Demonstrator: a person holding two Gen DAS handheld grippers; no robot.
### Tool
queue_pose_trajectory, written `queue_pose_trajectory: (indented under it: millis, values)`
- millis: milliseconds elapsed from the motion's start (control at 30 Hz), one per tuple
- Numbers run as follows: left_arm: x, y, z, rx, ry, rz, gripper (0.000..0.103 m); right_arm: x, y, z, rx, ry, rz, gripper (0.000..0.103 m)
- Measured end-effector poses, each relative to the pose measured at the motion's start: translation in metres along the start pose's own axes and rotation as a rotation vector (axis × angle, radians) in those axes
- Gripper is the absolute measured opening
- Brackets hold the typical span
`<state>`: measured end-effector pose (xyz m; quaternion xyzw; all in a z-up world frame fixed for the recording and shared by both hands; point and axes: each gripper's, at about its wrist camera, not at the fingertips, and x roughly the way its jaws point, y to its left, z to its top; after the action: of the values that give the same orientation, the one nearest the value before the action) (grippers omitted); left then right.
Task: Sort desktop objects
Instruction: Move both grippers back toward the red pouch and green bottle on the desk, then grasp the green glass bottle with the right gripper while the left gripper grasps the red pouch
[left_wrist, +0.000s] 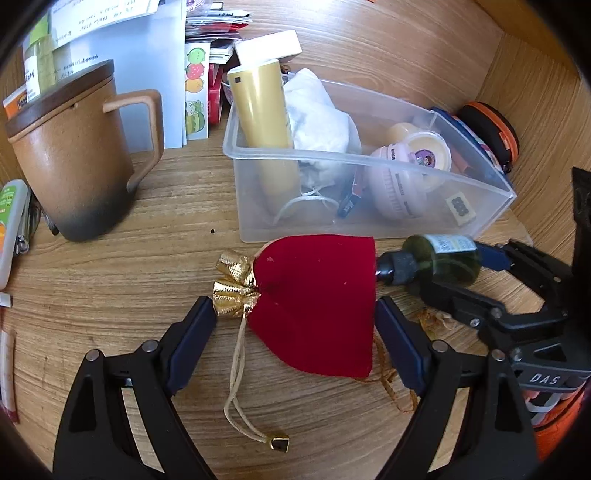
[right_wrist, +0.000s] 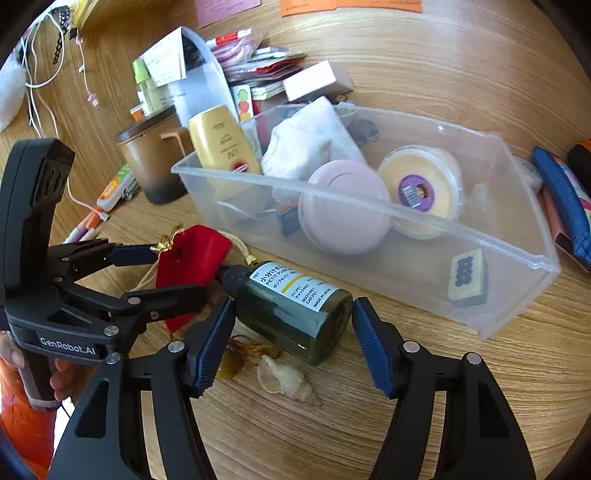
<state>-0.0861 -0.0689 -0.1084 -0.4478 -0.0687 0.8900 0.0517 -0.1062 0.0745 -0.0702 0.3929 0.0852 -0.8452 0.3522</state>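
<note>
Both grippers poised over loose items beside the clear bin.
Left gripper open astride red pouch; right gripper open around green bottle, mid-desk. Risk: the bottle may roll and slip out as the jaws close.

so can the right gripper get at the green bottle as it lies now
Probably yes: the green bottle lies on its side between the open fingers of the right gripper, nothing over it; the seashell sits just beside it.

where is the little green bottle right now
The green bottle lies on its side on the desk between the right gripper's open fingers, in front of the clear bin, cap toward the red pouch.
</note>
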Motion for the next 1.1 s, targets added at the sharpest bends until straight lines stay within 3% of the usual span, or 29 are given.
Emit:
queue_pose_trajectory:
  millis: [233,367,500,533,667,800,1100]
  values:
    - [0.002,-0.008,0.002,0.030,-0.014,0.047,0.083,-0.012,-0.010,-0.003,0.024,-0.028,-0.026,0.062]
    - [0.003,-0.009,0.004,0.022,-0.005,0.004,0.079,-0.021,-0.015,-0.006,0.035,-0.046,-0.032,0.062]
    - [0.005,-0.020,0.006,0.068,0.000,0.024,0.054,-0.034,-0.022,-0.009,0.058,-0.074,-0.037,0.062]
    - [0.004,-0.022,0.005,0.076,0.001,0.015,0.042,-0.037,-0.023,-0.009,0.062,-0.081,-0.041,0.062]
    - [0.001,-0.025,0.000,0.103,-0.009,0.040,0.037,-0.047,-0.031,-0.009,0.079,-0.099,-0.047,0.062]
    - [-0.009,-0.023,-0.001,0.089,-0.031,0.031,0.024,-0.052,-0.034,-0.009,0.087,-0.111,-0.051,0.062]
    - [-0.038,-0.030,0.001,0.100,-0.091,0.042,0.022,-0.065,-0.032,-0.009,0.087,-0.142,-0.046,0.062]
